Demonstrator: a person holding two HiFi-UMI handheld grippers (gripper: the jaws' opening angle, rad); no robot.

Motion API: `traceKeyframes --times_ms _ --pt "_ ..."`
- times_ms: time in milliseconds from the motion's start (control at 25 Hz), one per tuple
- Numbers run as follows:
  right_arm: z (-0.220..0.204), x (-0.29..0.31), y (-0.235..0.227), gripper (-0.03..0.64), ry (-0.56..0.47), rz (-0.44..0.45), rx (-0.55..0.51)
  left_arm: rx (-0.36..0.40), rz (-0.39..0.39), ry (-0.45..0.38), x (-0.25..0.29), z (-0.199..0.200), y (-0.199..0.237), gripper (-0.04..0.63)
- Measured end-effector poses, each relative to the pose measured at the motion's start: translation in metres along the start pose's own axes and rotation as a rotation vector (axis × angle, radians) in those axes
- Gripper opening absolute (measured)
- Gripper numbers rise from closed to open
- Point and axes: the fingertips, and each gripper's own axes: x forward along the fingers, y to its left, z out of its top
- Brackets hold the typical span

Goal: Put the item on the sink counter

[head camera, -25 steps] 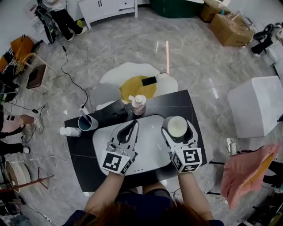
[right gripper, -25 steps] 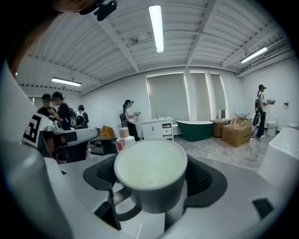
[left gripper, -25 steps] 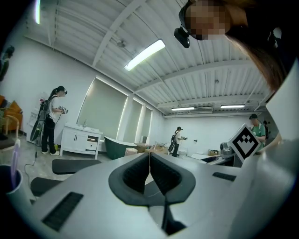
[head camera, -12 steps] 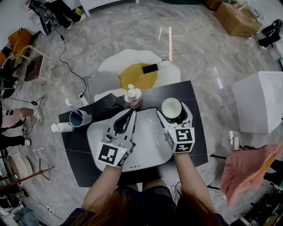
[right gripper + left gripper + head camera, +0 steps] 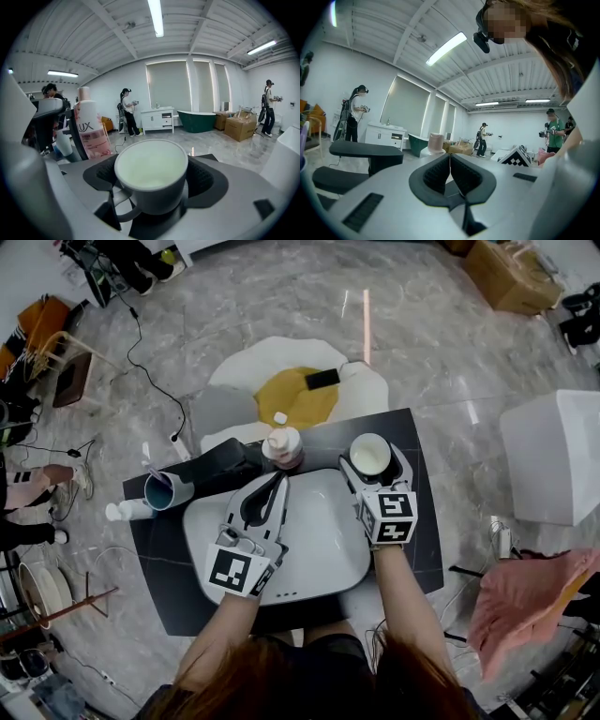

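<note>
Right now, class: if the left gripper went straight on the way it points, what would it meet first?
Probably the pink bottle, standing just beyond the left gripper. Depth is unclear, so the gripper might slip past the bottle's side.

Our right gripper (image 5: 373, 463) had the mug (image 5: 369, 452) between its jaws, over the counter (image 5: 417, 540) at the back right corner of the sink basin (image 5: 319, 549). Our left gripper (image 5: 278, 482) sat over the basin's back left part. The body wash bottle (image 5: 284, 444) stood behind the basin, left of the mug, with the faucet (image 5: 220, 472) further left. A tumbler (image 5: 159, 491) and a small bottle (image 5: 127, 511) on its side were at the counter's left edge.
</note>
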Motion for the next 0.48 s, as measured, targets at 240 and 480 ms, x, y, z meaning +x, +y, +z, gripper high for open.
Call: traceKeyframes --times_ms 240,480 --pt "0.008 0.012 -0.013 0.449 0.001 -0.001 -0.001 0.002 0.009 0.004 -0.003 0.001 -0.002 0.023" --pt "0.009 0.008 -0.01 0.469 0.001 0.005 0.038 0.006 0.013 -0.002 -0.01 0.007 -0.003 0.023"
